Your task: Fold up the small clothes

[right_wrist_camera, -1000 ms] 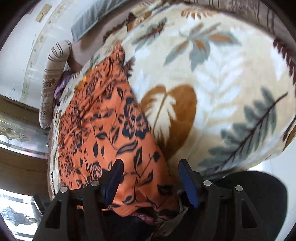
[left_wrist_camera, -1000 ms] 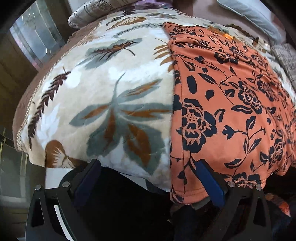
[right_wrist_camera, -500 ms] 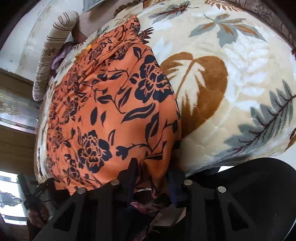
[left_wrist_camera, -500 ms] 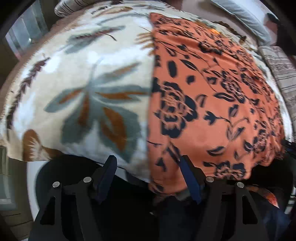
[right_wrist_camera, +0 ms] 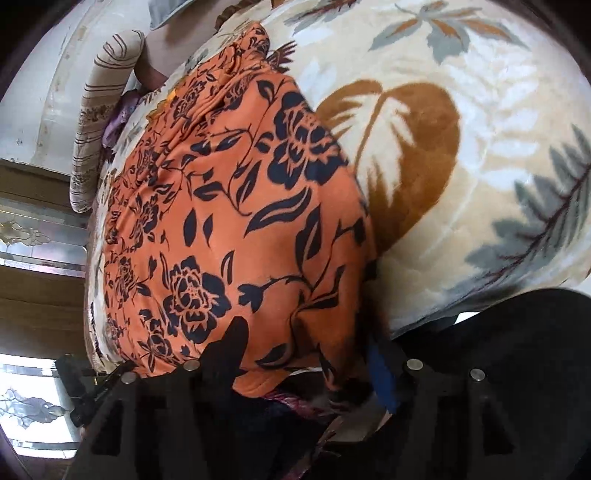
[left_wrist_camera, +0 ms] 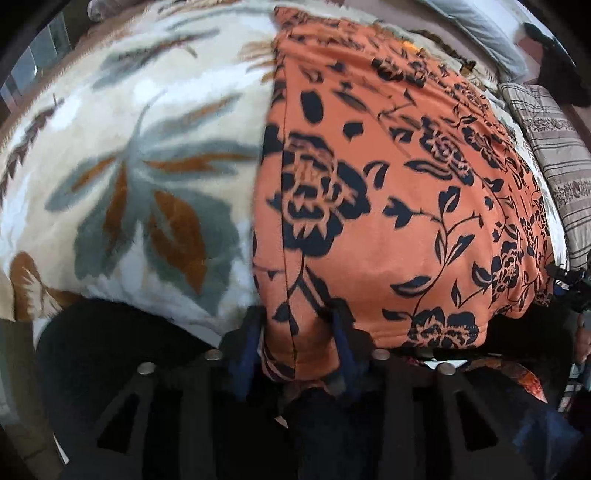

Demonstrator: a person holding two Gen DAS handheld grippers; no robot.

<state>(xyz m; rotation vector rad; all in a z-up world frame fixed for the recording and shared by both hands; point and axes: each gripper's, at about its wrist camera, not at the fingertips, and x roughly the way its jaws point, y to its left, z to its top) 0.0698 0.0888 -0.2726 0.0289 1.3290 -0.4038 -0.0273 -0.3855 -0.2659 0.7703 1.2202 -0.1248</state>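
1. The left gripper (left_wrist_camera: 295, 332) points steeply down at the near edge of the bed; its jaws have just been closing, and a corner of the orange floral garment (left_wrist_camera: 388, 206) now sits bunched between the two blue-padded fingers (left_wrist_camera: 245, 350), which look to be pressing on its sides.
2. The pinched corner is the garment's near left one, where a stitched side seam runs down into the jaws.
3. The right gripper (right_wrist_camera: 306, 354) also tilts down at the bed edge; its jaws have just been opening, and they stand fairly wide with the garment's near right corner lying loose and rumpled between them.
4. Its right finger, blue-padded (right_wrist_camera: 380, 373), sits just off the cloth's right edge; the left finger lies dark over the cloth, and whether it presses on it cannot be told.
5. The garment (right_wrist_camera: 229, 206), orange with dark blue roses and vines, lies spread flat along the bed and runs away from both grippers towards the pillows.
6. Under it lies a plush cream blanket (left_wrist_camera: 122, 177) printed with grey and rust-brown leaves; it covers the bed on both sides of the garment.
7. At the far end lie a grey-blue pillow (left_wrist_camera: 476, 26) and a striped bolster (right_wrist_camera: 99, 110).
8. In the left wrist view, the other gripper's dark tip shows at the garment's right edge.
9. Patterned glass panels (right_wrist_camera: 26, 236) stand beyond the bed in the right wrist view.
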